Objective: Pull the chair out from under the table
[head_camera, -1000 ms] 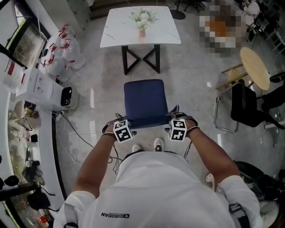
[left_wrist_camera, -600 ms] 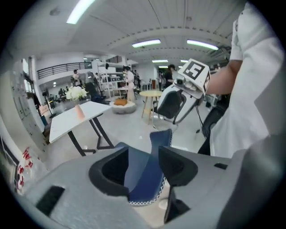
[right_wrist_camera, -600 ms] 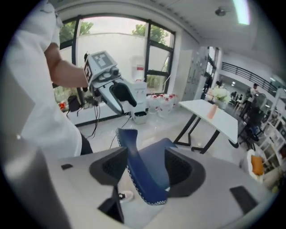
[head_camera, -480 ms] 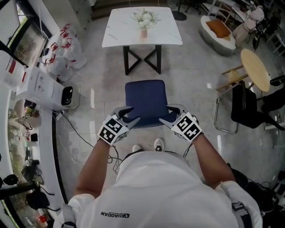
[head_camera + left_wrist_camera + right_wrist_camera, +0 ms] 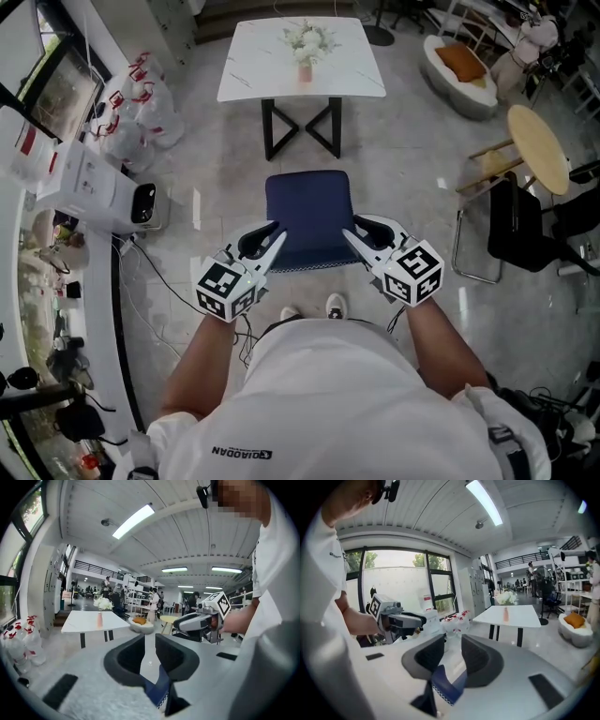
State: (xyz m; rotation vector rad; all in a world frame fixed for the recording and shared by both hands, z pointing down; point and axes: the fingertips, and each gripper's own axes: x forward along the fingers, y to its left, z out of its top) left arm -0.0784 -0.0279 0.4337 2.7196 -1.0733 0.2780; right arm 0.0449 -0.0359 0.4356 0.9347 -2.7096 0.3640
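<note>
Both my left gripper (image 5: pixel 279 233) and right gripper (image 5: pixel 349 231) had just been closing to a narrow, empty gap over the chair (image 5: pixel 309 211), which stood well apart from the table (image 5: pixel 258 70), so I judged lifting clear without snagging it best.

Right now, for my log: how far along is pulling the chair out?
Done: the dark blue padded chair stands clear of the white marble-top table. In hand: nothing; left gripper and right gripper hover over it, fingers just closing on nothing. Left: nothing visible.
</note>
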